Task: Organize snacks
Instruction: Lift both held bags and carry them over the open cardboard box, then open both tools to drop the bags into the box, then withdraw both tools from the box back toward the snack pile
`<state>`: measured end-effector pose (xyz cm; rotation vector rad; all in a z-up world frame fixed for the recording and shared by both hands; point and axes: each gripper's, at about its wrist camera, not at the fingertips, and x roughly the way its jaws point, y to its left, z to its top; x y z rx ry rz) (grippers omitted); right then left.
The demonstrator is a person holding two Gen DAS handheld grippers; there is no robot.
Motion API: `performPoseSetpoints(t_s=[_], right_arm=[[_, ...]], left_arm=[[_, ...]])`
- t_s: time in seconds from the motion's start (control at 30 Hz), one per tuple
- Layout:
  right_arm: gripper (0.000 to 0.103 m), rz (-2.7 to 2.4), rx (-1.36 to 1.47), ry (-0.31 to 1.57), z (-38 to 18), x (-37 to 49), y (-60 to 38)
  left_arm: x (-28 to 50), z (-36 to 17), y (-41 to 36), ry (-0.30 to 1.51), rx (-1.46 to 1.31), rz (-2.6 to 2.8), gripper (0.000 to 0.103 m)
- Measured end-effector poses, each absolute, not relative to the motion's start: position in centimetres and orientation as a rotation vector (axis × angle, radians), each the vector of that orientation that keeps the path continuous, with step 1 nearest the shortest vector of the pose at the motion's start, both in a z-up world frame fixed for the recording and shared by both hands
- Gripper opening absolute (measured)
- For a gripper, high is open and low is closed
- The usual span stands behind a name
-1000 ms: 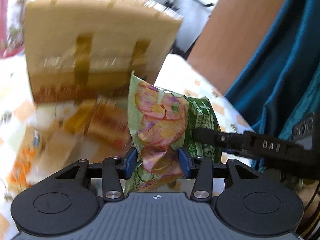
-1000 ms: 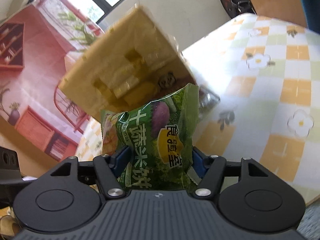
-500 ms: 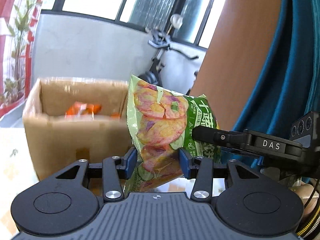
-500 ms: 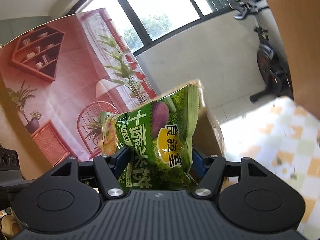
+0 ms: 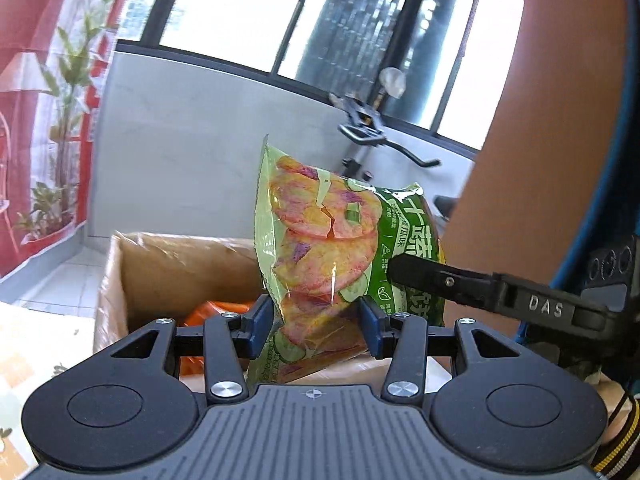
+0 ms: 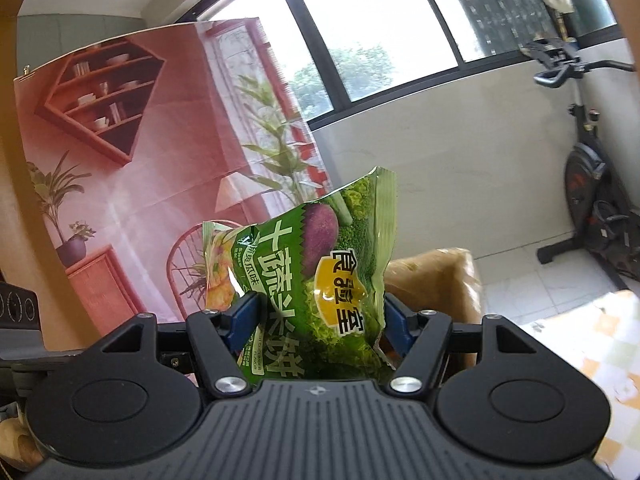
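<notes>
— Pads of the left tool [image 5: 316, 322] are clamped on the lower part of the snack bag [image 5: 320, 248]; the right tool [image 6: 316, 320] has its pads pressed on the same bag [image 6: 304, 280], from the other side. In the left wrist view the right tool's finger [image 5: 440, 280] crosses the bag's green panel.

— So both hold it. Which way does it stand?

— Long axis upright, crimped top edge uppermost, bottom down between the blue pads. It hangs clear of everything.

— And the target?

— Cardboard box [image 5: 168, 264], I judge. It lies ahead of and below the bag, open top facing up, with orange packets [image 5: 216, 310] already inside. From the left tool its opening sits slightly left of the bag; in the right wrist view only a corner of the box [image 6: 436, 276] shows behind the bag. Neither hand looks clearly nearer.

— Next move?

— Probably forward and down over the opening, then release.

— Surface?

— Counter [image 6: 600, 344] with an orange-and-white checked cloth.

— Room?

— Windows [image 6: 360, 32], a low pale wall, an exercise bike [image 6: 592, 184], and a red printed backdrop [image 6: 140, 160] of shelves and plants.
</notes>
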<state>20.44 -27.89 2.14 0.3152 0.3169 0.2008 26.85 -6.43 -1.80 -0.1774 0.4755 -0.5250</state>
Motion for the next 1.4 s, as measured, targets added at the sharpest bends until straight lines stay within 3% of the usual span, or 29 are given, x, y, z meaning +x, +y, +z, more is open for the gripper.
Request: performPoseSetpoints(t_s=[0.4,0.57,0.63,1.1,1.3,1.4], right_arm=[[0.068,0.204,0.232,0.349,-1.4,26.8,-29.2],[0.068,0.099,0.171,0.425,-3.4,27.5,-29.1],[0.069,0.059,0.122,0.400,-3.6,26.7,-28.8],[0.069,0.040,0.158,0.292,-3.7,18.3,-28.3],[0.069,0.044,0.179,0.301,-5.1,15.5,-27.9],[0.069,0.034,0.195,0.307,-6.4,14.0,-27.6]], left_arm=[[31.3,-4.3,-8.7,0.561,-0.071,-0.431,0.048],[30.6,-5.0,-10.1,0.536,0.116,-0.394,0.055],[30.1,-5.1,-10.0,0.527,0.151,-0.370,0.060],[24.6,-2.2,-0.8,0.541,-0.045,-0.296,0.061],[21.0,-3.2,3.1,0.573,-0.042,-0.238,0.061],[18.7,-4.2,4.8,0.574,-0.062,-0.199,0.066]])
